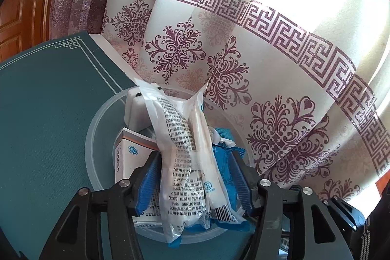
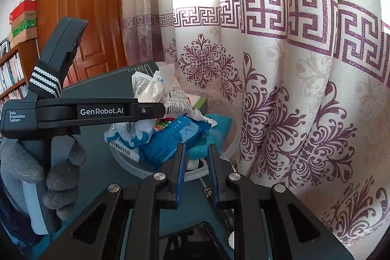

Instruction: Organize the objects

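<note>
A clear round container [image 1: 102, 138] on the teal table mat holds several items. A tall white printed packet [image 1: 185, 150] stands leaning in it, between the blue pads of my left gripper [image 1: 195, 177]. The jaws are open: the right pad stands clear of the packet, and a blue packet [image 1: 224, 162] shows in the gap. A white box with an orange stripe [image 1: 131, 150] lies on the left. In the right wrist view my right gripper [image 2: 197, 146] is shut, its tips at the container's near rim [image 2: 126, 162], close to the blue packet [image 2: 175, 135] and a teal cloth [image 2: 217, 123].
A patterned white and purple curtain [image 1: 268, 89] hangs right behind the container. The teal mat [image 1: 48, 113] stretches to the left. A gloved hand [image 2: 56, 174] holds the left gripper's handle. A wooden door [image 2: 85, 16] and a bookshelf [image 2: 12, 74] stand farther left.
</note>
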Tool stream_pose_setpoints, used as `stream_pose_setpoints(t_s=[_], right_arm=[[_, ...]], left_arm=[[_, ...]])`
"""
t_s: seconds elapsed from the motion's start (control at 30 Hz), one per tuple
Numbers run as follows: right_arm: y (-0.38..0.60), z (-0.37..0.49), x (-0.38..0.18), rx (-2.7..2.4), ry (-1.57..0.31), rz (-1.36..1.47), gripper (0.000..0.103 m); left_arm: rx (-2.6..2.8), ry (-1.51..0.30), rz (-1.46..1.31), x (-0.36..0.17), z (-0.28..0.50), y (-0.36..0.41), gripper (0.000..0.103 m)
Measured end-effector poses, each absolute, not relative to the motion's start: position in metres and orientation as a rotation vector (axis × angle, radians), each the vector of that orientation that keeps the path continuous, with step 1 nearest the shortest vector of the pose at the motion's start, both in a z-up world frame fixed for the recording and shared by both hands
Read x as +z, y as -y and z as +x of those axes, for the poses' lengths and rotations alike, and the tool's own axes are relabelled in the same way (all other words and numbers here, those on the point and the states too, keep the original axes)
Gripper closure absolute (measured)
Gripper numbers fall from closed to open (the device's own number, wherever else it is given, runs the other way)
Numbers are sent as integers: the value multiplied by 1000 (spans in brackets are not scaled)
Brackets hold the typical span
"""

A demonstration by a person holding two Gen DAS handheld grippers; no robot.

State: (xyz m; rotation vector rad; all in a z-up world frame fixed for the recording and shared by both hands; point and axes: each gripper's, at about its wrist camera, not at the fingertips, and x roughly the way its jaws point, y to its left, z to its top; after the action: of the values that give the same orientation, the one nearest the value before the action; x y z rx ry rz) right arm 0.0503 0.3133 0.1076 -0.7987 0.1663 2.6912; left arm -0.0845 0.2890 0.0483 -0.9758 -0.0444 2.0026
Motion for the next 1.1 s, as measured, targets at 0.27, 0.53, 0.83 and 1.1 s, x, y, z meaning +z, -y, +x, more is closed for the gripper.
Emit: stream_pose_setpoints(t_s=[0.27, 0.53, 0.83, 1.1], right_arm=[[-312, 56, 109, 2693, -170, -785, 84], [-306, 65, 101, 2728, -209, -844, 84], [-276, 74, 80, 2923, -454, -1042, 48], [-228, 47, 55, 2983, -321, -1246, 43]], left_arm=[[2083, 68, -901, 64, -80, -269, 17], [2170, 97, -882, 67, -69, -232, 17], [2270, 119, -862, 73, -65, -206, 12], [2359, 151, -839, 78, -71, -178, 8]])
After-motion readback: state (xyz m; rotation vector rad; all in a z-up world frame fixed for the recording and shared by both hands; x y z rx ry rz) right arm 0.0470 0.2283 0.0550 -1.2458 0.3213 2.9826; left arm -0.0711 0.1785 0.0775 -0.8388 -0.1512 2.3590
